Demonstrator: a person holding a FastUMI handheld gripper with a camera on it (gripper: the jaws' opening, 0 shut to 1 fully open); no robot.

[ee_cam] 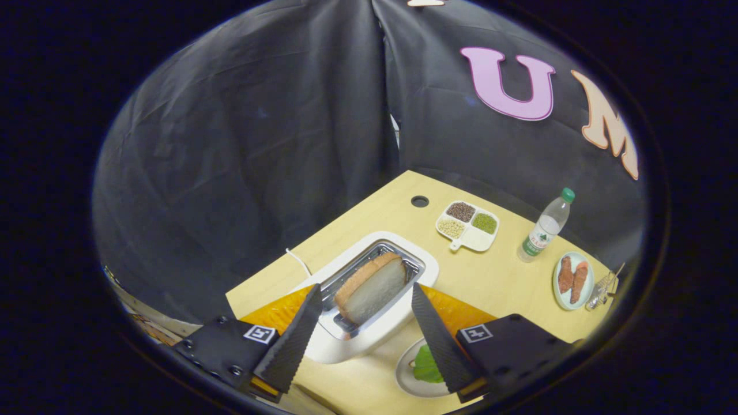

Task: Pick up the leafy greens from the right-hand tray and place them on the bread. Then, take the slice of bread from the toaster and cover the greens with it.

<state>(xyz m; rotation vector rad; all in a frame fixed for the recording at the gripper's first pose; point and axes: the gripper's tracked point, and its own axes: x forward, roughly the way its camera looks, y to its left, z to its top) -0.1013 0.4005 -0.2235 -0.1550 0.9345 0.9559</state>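
Note:
A white toaster (398, 320) stands on the wooden table (496, 276), with a slice of bread (372, 288) sticking up out of its slot. My gripper (366, 300) hovers above the toaster, open, its two fingers (297, 340) spread either side of the slice without touching it. Below the right finger a green leaf (425, 366) lies on a pale plate (406, 380), partly hidden by that finger.
Beyond the toaster sit a divided white dish (468, 226) of grains and beans, a water bottle (545, 226) with a green cap, and a plate (572, 280) holding two reddish pieces. A metal clip (602, 286) lies at the table's far right. A cable hole (420, 201) marks the back.

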